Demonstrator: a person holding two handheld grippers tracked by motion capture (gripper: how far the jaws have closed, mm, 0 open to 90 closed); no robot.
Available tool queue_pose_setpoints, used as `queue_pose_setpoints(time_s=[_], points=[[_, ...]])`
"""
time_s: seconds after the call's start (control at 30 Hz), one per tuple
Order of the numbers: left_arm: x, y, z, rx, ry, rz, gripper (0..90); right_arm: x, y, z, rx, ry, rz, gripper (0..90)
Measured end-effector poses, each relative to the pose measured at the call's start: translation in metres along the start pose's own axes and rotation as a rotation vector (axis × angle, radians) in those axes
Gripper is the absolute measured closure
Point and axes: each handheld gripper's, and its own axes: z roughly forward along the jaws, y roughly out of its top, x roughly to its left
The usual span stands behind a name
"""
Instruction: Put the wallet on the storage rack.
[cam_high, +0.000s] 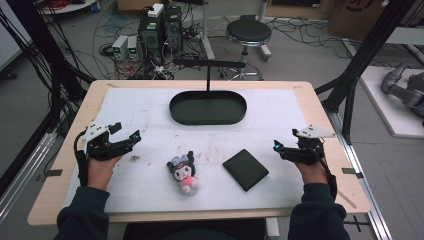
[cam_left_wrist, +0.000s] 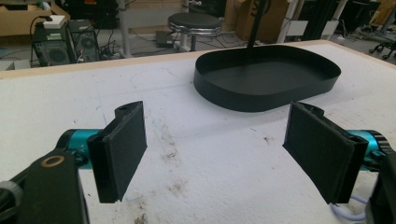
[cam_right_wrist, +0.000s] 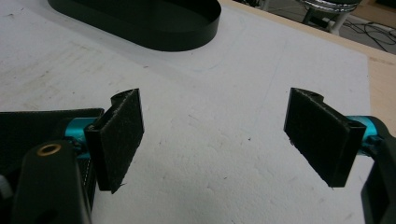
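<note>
Both grippers, left and right, rest at the table's sides with jaws apart and empty, flanking the plush and wallet, ready to reach in.

A lab workspace
Computer towers, loose cables on the grey floor, a black frame around the table, a round stool

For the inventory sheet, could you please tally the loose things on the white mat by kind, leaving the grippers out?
Black oval tray with upright hanger stand: 1
Plush doll with black hood and pink body: 1
Flat black square wallet-like case: 1
Total: 3
</note>
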Motion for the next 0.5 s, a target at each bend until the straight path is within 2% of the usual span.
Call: queue_pose_setpoints(time_s=[0.13, 0.5], points=[[-0.0023, -0.0003, 0.0013, 0.002, 0.004, 0.000, 21.0, -0.0009, -0.0003, 0.0012, 0.001, -0.001, 0.002, 20.3], [-0.0088, -0.0010, 0.0037, 0.013, -0.021, 0.013, 23.0, -0.0018, -0.0017, 0.0001, 0.001, -0.004, 0.007, 20.3]])
